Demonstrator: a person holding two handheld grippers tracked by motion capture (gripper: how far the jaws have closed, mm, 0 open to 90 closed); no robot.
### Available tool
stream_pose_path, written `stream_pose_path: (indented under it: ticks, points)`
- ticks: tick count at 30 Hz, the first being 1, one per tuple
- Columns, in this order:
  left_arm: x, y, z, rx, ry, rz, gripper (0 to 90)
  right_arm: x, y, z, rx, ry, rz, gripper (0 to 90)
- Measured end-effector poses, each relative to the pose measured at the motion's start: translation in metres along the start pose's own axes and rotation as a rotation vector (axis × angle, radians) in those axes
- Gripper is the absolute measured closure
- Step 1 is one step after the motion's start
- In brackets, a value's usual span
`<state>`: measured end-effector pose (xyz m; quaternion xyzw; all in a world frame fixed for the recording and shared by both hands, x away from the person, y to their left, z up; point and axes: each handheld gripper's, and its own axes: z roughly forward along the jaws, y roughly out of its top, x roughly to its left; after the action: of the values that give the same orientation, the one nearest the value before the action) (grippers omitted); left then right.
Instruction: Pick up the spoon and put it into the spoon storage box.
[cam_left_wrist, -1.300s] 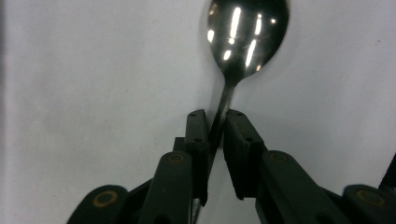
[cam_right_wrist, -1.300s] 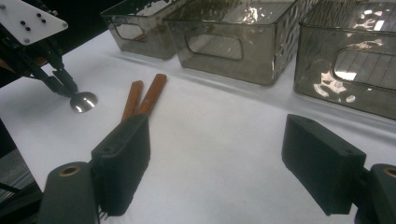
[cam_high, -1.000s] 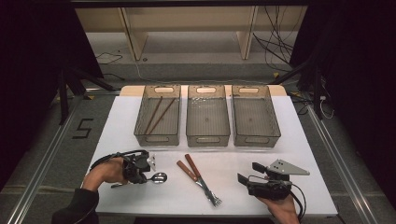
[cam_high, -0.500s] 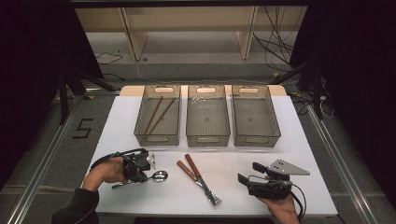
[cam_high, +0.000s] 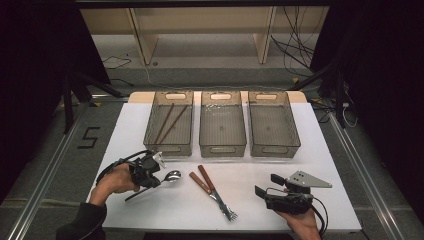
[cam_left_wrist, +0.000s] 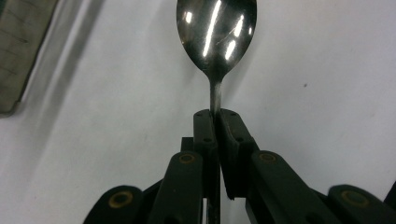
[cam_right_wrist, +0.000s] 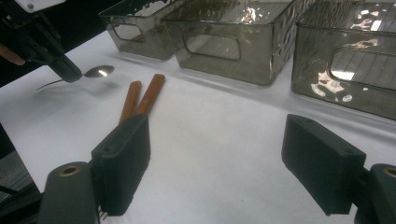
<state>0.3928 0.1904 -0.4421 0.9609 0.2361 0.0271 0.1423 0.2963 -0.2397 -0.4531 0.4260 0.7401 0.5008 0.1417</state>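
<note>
The left gripper (cam_left_wrist: 215, 122) has its jaws pressed together on the thin neck of a spoon (cam_left_wrist: 216, 35), pinching it just below the bowl; seen in the left gripper view, the bowl stands at twelve o'clock from the jaws, a polished oval of bright metal streaked with white glints of light, narrowing to a slim stem that disappears between the black pads; the handle runs back under the gripper, and in the high view its dark tail sticks out toward seven o'clock from the left gripper (cam_high: 156, 177), with the spoon's bowl at about two o'clock of the hand; the spoon sits low over the white surface (cam_high: 175, 210), near its front left edge, and whether it touches the surface I cannot tell; at three o'clock from the spoon lie two wooden-handled forks (cam_high: 212, 191), side by side and well apart from it; the right gripper (cam_high: 266, 186) rests at the front right of the surface with its jaws spread wide around nothing; beyond, at twelve o'clock, three smoky clear bins (cam_high: 222, 123) stand in a row, the leftmost holding chopsticks (cam_high: 168, 122).
</note>
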Motion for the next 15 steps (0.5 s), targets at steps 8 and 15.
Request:
stream_pose_path:
  ticks: [8, 15]
  points:
    - [0.0, 0.008, -0.019, -0.087, 0.007, -0.076, 85.3, -0.001, 0.0, 0.0, 0.0, -0.001, 0.003, 24.5]
    - [0.002, 0.018, -0.033, -0.156, 0.014, -0.111, 85.3, -0.001, -0.001, 0.001, 0.001, -0.002, 0.006, 24.5]
